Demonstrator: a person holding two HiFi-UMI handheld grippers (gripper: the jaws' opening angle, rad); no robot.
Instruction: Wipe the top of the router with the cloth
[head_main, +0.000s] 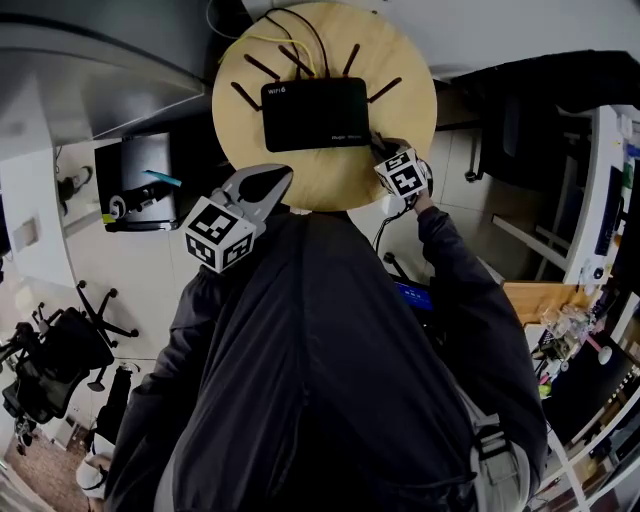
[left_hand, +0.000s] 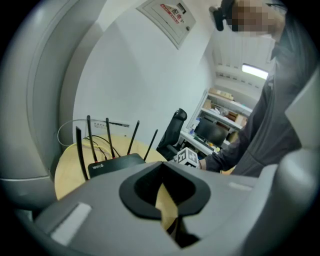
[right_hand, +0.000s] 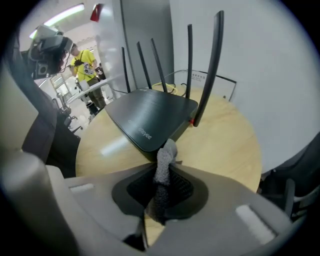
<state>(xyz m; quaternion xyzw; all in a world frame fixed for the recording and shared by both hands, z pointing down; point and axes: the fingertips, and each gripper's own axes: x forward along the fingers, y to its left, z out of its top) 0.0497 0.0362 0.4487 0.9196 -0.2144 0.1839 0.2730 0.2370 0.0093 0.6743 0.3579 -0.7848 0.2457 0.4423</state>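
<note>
A black router (head_main: 315, 113) with several upright antennas lies on a round wooden table (head_main: 405, 120). My right gripper (head_main: 382, 150) is at the router's front right corner, shut on a grey cloth (right_hand: 164, 160). In the right gripper view the cloth sticks up between the jaws, just short of the router (right_hand: 150, 117) edge, over the table (right_hand: 220, 140). My left gripper (head_main: 278, 175) hangs over the table's near edge, left of the router, shut with nothing in it. In the left gripper view (left_hand: 165, 200) the router (left_hand: 112, 164) lies ahead to the left.
Yellow and black cables (head_main: 290, 25) run from the router's back. An office chair (head_main: 60, 350) stands on the floor at lower left. A cluttered desk (head_main: 570, 320) is on the right. A person in yellow (right_hand: 85, 70) stands far behind the table.
</note>
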